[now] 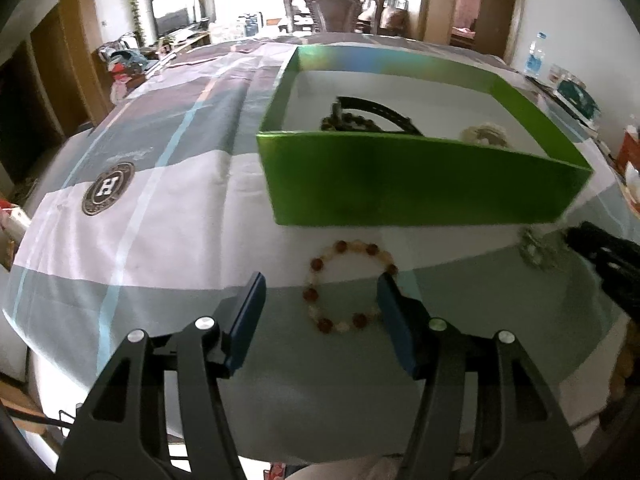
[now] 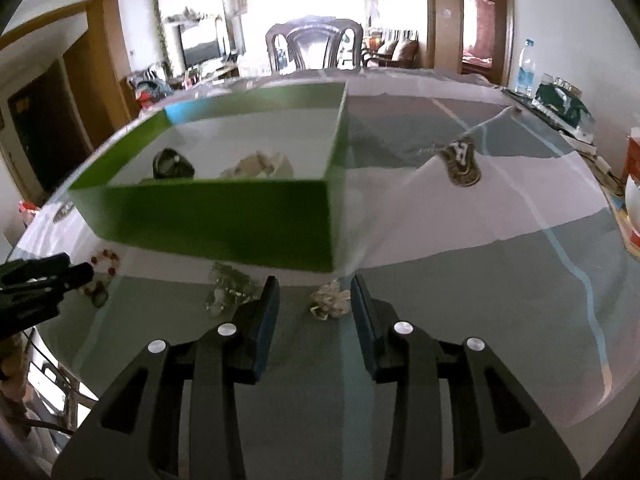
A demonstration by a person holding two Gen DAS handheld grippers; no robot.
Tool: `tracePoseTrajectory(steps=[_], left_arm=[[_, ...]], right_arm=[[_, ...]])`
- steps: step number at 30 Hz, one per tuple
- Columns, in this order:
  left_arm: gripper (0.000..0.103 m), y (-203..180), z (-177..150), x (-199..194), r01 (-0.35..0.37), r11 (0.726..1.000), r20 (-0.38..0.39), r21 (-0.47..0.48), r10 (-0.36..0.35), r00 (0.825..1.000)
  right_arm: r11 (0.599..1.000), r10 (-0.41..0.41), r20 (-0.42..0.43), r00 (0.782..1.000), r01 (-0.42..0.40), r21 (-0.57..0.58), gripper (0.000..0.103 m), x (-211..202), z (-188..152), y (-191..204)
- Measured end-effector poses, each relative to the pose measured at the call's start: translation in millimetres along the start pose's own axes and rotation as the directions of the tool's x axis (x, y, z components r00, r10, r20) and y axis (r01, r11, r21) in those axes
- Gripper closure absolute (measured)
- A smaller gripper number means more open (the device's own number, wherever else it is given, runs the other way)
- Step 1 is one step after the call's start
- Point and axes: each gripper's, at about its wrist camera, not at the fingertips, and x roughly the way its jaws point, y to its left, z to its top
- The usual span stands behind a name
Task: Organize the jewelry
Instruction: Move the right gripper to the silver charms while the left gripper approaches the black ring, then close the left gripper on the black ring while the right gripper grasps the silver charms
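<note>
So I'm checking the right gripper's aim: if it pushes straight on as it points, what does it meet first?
Most likely the pale crumpled jewelry piece lying on the cloth between the right gripper and the green box; depth is unclear.

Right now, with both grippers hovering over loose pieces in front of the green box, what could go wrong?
1. The left hand-held gripper straddles only part of the bead bracelet; closing may pinch one side and drag it.
2. The pale piece between the right hand-held gripper's open jaws looks small and flat, so the pads may slip off.
3. The box wall stands close ahead and could get bumped.
</note>
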Motion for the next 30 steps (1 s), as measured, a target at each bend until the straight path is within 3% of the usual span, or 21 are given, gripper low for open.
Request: tracePoseTrajectory(steps=[1,3,15,25,30], left_arm=[[0.045,-3,-3,-2,0.021,1.000,-0.003,0.015,-0.021,1.000],[0.045,-9,-8,-5,0.037,0.998,-0.009,0.041,-0.036,0.999],[0.053,-36,-17,-6,0.124,0.987,-0.053,0.104,-0.119,0.991],[0.052,-15,-8,8,0.028,0.999,-0.043,0.042,-0.026,0.999],[0.051,-3,-5,9,-0.004,1.000,-0.050,0.004,0.004,0.999]], right_arm=[[1.000,-0.004,-0.011,1.000,0.004,-0.005,0.067,2,-1,1],[1.000,-0.002,-0.025,1.000,0.001,-0.018,0.081,6,-3,4],[1.000,0.029,-0.014,0.999,-0.029,-0.012,0.081,6,-5,3],[0.993,0.104,-0.011,0.994,-0.105,-0.059,0.082,3,-6,23],[0.994,0.098,-0.004,0.995,-0.098,-0.046,0.082,2,-5,19]])
